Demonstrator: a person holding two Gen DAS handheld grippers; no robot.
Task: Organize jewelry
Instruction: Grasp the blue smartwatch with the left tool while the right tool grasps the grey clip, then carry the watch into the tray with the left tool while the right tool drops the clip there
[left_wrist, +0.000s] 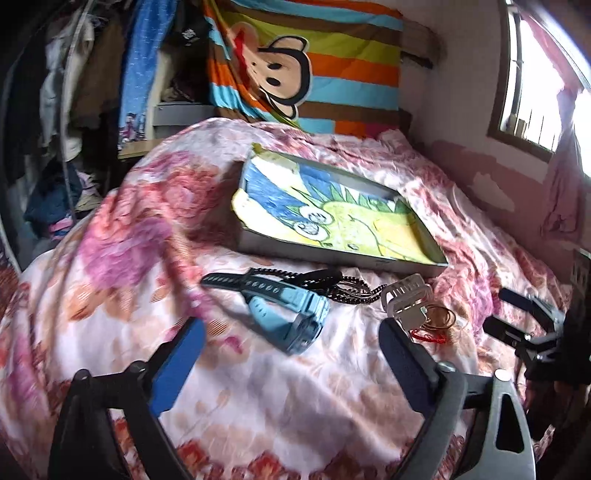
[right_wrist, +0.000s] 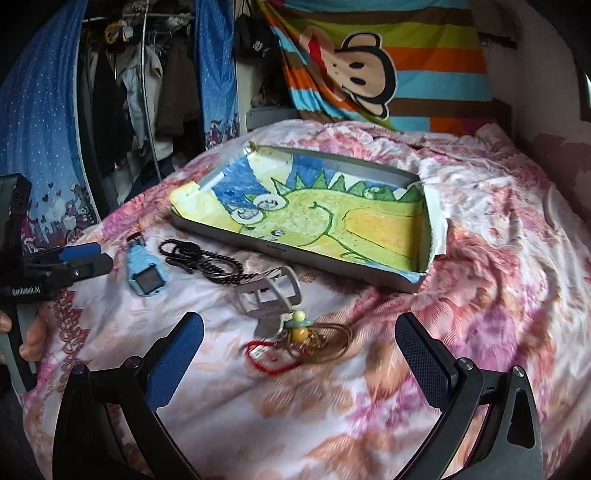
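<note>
A shallow grey tray (left_wrist: 332, 258) (right_wrist: 295, 254), lined with a green dinosaur drawing, lies on the bed. In front of it lie a light blue watch (left_wrist: 291, 317) (right_wrist: 146, 275), a black bead necklace with dark rings (left_wrist: 343, 290) (right_wrist: 218, 266), a white watch (left_wrist: 404, 295) (right_wrist: 269, 295), thin gold bangles (left_wrist: 439, 317) (right_wrist: 332, 338), a red cord (right_wrist: 269, 360) and a bead charm (right_wrist: 297, 326). My left gripper (left_wrist: 291, 354) is open just before the blue watch. My right gripper (right_wrist: 299, 350) is open around the cord and bangles. Both are empty.
The floral bedspread (left_wrist: 258, 406) (right_wrist: 498, 295) covers the bed. A striped monkey blanket (left_wrist: 314, 66) (right_wrist: 388, 70) hangs behind. A clothes rack (right_wrist: 129, 92) stands at the left, a window (left_wrist: 535, 81) at the right. The other gripper shows in each view (left_wrist: 524, 321) (right_wrist: 74, 264).
</note>
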